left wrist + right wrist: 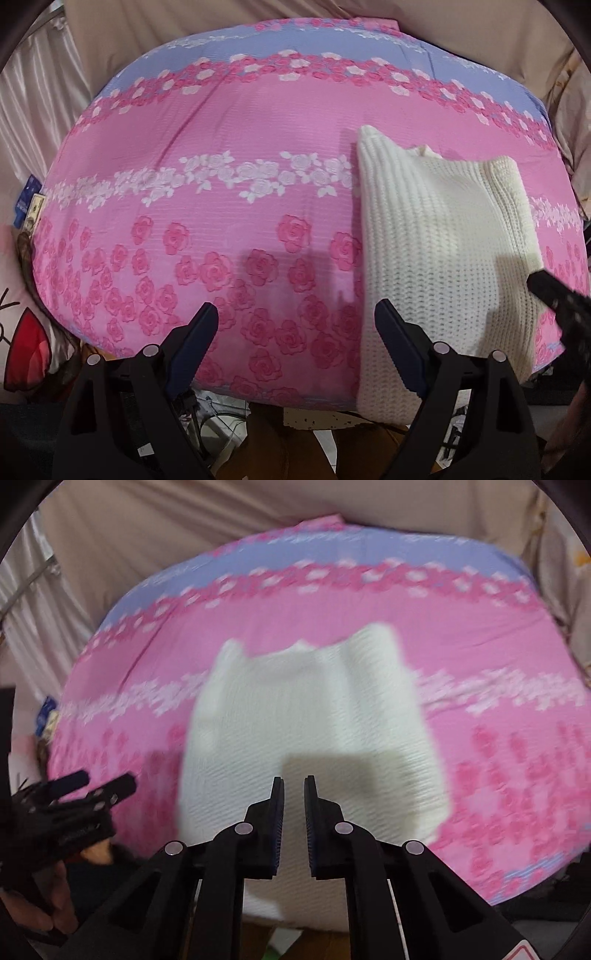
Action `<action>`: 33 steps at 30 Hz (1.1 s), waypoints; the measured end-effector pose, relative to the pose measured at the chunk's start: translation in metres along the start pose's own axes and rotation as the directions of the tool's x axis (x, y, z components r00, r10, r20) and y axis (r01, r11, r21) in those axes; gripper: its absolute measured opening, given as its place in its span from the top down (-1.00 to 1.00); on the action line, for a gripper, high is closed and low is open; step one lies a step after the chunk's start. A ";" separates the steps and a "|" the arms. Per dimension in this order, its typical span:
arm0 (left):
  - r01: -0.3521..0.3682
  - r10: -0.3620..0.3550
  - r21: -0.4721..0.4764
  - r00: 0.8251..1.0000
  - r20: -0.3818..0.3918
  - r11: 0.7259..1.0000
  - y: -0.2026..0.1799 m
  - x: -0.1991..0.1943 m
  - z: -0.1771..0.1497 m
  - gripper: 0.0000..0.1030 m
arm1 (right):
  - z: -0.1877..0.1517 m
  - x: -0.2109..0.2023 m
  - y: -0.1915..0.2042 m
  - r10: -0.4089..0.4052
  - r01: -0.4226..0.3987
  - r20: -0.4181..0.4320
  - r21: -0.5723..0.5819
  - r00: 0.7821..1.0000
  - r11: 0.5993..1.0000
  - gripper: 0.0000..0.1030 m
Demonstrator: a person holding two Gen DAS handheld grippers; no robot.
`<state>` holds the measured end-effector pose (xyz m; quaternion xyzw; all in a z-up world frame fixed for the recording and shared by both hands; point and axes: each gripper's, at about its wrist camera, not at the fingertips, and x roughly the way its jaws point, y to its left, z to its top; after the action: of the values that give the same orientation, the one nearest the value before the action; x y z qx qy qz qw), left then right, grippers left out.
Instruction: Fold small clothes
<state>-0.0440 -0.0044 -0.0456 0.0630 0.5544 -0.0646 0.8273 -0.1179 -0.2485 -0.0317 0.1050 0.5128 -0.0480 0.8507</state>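
Two hand-held grippers are hovering, left (295,317) wide, right (294,786) nearly closed and empty, over a soft, light knit sweater (310,716), best pinched at its 6 o'clock hem.

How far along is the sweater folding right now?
Done: the white knit sweater lies on the pink floral cover with its sides folded in. In hand: nothing; the left gripper is open and the right gripper nearly shut, empty. Left: probably folding it in half.

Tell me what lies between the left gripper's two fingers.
Only bare pink rose-print bedcover shows between the open left gripper's fingers in the left wrist view; the white knit sweater lies beside its right finger.
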 end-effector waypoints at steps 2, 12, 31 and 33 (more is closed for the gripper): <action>0.009 -0.009 0.020 1.000 -0.007 1.000 -0.011 0.001 -0.001 -0.64 | -0.005 0.030 -0.031 -0.070 0.074 -0.089 0.042 0.993 0.996 0.85; 0.035 -0.031 0.084 0.998 -0.052 0.996 -0.051 0.013 -0.005 -0.64 | -0.024 0.033 -0.053 -0.026 0.034 -0.101 0.082 0.995 0.996 0.91; 0.049 -0.044 0.096 0.998 -0.051 0.994 -0.065 0.010 -0.015 -0.65 | -0.011 -0.011 -0.075 0.157 -0.184 0.132 0.237 0.979 0.954 0.67; 0.045 -0.041 0.081 0.998 -0.053 0.996 -0.060 0.011 -0.017 -0.66 | -0.013 -0.026 -0.079 0.163 -0.204 0.184 0.235 0.969 0.950 0.67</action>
<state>-0.0655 -0.0607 -0.0641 0.0867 0.5734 -0.1036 0.8080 -0.1562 -0.3233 -0.0248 0.2552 0.4195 -0.0415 0.8702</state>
